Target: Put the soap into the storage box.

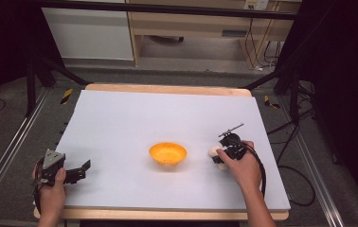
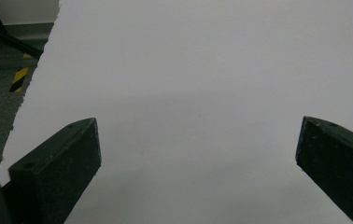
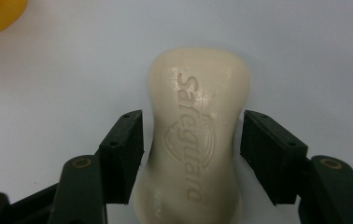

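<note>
The right claw (image 1: 220, 156) sits at three o'clock of the orange bowl (image 1: 167, 154) on the surface (image 1: 120, 123), and its own view shows jaws apart astride the soap bar (image 3: 197, 135), so gripping comes next, squeezing its waist squarely.

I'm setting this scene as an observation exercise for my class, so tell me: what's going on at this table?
A person works two hand-held grippers over a white table. The right gripper is lowered around a cream bar of soap lying flat on the table; its jaws straddle the bar's narrow waist, with slim gaps showing, so it is not yet gripped. An orange bowl sits just beside it. The left gripper rests open near the table's edge with nothing between its jaws.
</note>
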### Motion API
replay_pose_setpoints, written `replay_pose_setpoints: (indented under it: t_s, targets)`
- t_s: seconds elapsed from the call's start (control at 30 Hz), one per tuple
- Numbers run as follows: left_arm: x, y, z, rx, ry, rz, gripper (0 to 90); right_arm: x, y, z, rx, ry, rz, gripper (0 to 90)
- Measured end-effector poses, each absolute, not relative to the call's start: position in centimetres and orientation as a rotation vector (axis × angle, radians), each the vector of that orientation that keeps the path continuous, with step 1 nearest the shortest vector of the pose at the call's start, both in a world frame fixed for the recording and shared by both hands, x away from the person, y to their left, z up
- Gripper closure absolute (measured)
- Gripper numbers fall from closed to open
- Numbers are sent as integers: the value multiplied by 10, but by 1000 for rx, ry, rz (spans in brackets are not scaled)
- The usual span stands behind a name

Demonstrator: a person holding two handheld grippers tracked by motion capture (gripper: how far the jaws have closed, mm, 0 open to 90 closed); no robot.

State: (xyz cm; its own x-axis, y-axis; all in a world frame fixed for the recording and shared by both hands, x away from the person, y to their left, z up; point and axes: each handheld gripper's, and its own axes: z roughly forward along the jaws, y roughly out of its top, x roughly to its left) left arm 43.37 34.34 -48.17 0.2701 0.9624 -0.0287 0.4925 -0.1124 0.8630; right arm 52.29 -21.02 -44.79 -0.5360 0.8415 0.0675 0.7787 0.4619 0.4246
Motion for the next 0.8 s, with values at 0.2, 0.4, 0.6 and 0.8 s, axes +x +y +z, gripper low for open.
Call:
replay_pose_setpoints:
  t_s: [0.2, 0.4, 0.6, 0.8]
  targets:
    - [434, 343, -482, 1732, 1337, 736, 0, 522, -207, -454, 1404, 2556, 590, 466]
    - [434, 343, -482, 1735, 1337, 737, 0, 515, -203, -457, 1384, 2499, 571, 480]
    - [435, 343, -482, 1733, 1346, 733, 0, 512, -208, -459, 1390, 2489, 639, 479]
    - [435, 343, -482, 1734, 1345, 733, 0, 513, -209, -459, 1388, 2495, 645, 487]
